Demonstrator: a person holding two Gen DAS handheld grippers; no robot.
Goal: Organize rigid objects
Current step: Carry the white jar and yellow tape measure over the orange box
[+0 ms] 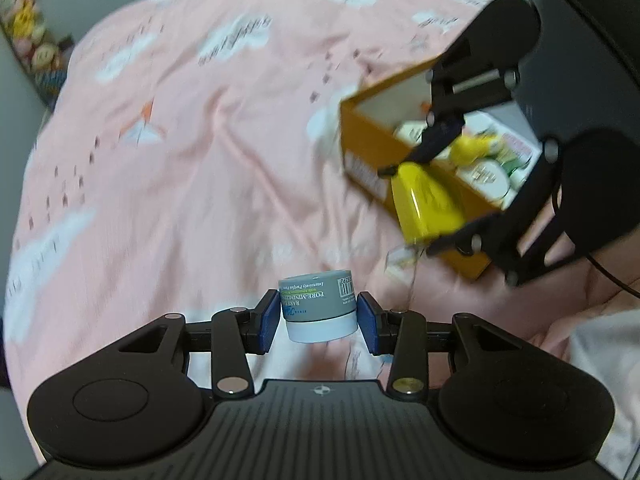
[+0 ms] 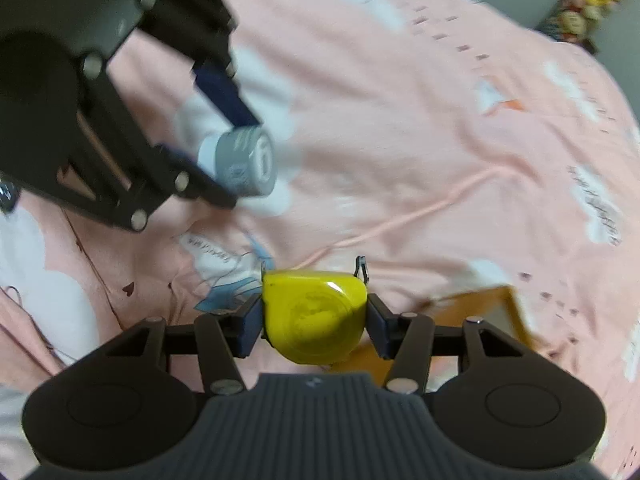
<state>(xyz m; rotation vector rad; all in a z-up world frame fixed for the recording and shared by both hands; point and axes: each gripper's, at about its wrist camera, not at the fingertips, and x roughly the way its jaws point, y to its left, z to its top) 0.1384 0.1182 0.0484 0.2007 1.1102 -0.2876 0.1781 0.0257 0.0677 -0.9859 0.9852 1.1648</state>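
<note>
Left gripper holds a grey jar w/ white lid above the pink bedspread, right gripper clamps a yellow tape measure (jaws snug) beside the orange box w/ 2+ jars.

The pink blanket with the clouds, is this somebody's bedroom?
Probably a bedroom. The pink cloud-print bedcover lies rumpled like a bed, colourful plush toys are stacked in a corner, and an orange box of cosmetic jars sits on the cover.
</note>
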